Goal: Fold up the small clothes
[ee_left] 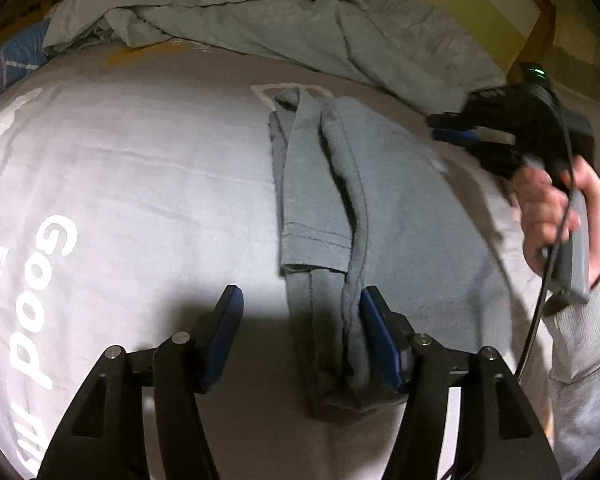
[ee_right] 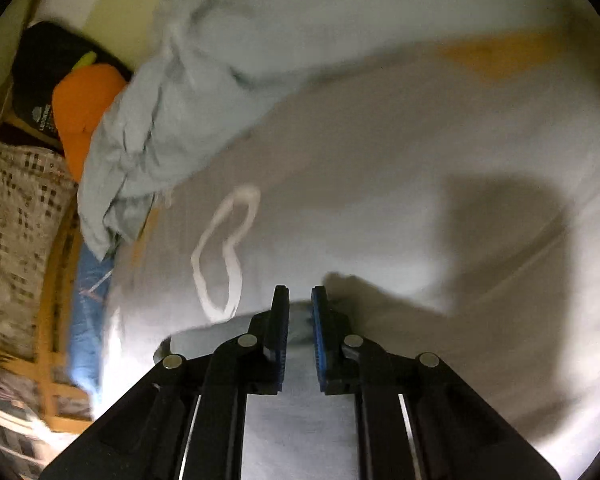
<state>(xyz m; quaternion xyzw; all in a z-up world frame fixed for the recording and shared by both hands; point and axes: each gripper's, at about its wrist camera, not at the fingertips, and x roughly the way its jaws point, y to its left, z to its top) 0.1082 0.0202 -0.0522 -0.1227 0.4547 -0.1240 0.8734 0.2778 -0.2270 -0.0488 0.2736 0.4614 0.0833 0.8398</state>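
The work surface is a bed under a pale grey printed cover [ee_left: 148, 168], lettering on its near left part and a white heart outline [ee_right: 224, 252] further out. A rumpled light blue-grey sheet [ee_left: 284, 20] is heaped along the far side. The task's thing, a small grey garment [ee_left: 340, 184], lies flat at the middle of the cover, already folded lengthwise into a narrow strip; its long axis runs from near to far, straight ahead of the left gripper [ee_left: 300, 336]. That gripper's jaws stand apart and straddle the strip's near end: the right-hand pad sits against the rolled side fold, the left-hand pad is clear of the cloth over bare cover, so nothing is clamped. The right gripper [ee_left: 456, 130] is held in a person's hand [ee_left: 552, 208] off the far right edge of the garment, apart from it; in its own blurred view its jaws are nearly together with a slim gap, and whether cloth sits in that gap cannot be told. Judgement: the left gripper is the nearer to the near end, and a crosswise fold would carry that end along the long axis toward the far end.
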